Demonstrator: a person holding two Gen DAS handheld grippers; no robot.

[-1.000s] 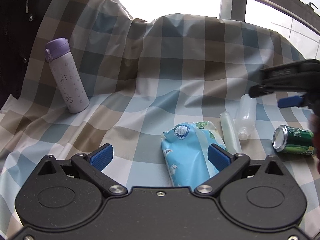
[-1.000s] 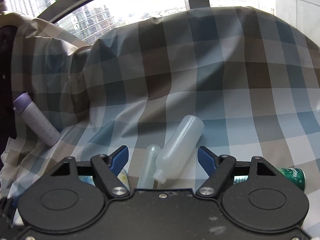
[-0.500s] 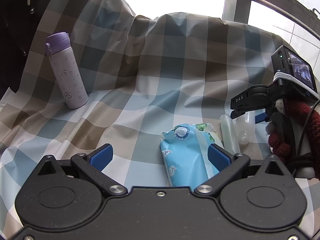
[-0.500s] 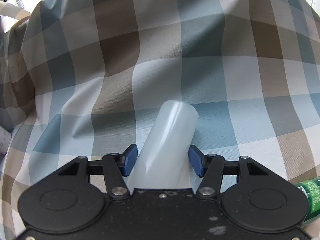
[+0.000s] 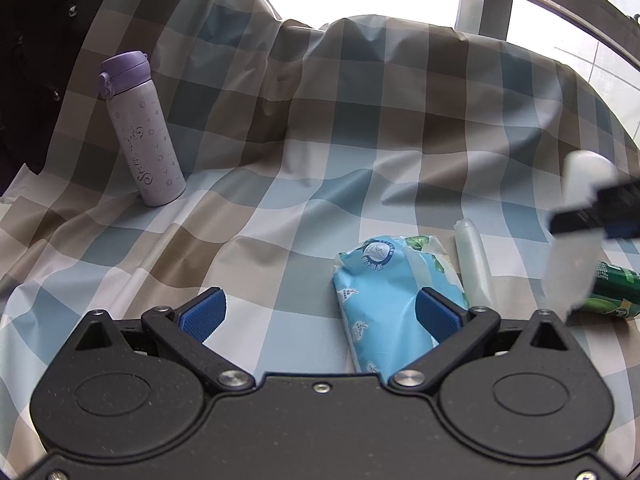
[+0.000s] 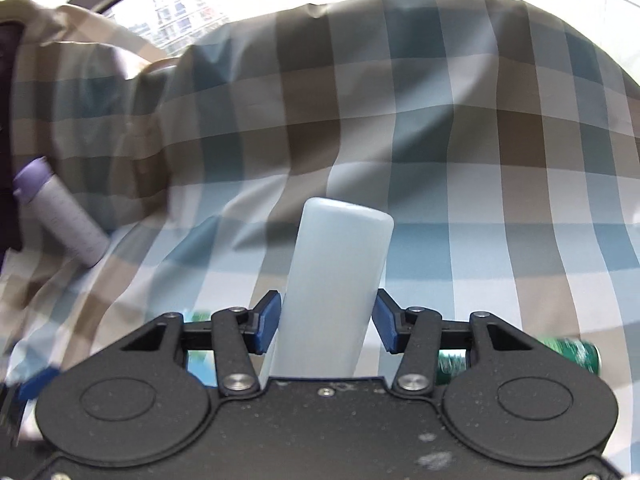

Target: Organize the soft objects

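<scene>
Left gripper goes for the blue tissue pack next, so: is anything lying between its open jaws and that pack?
Nothing visible does. The left gripper is open, and the tissue pack already lies beside its right finger on the checked cloth.

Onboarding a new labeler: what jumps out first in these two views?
The translucent squeeze bottle fills the middle of the right wrist view, clamped in the right gripper and lifted off the checked cloth. In the left wrist view the open left gripper hovers by a blue tissue pack lying on the cloth, with a purple-capped flask standing upright far left.
</scene>
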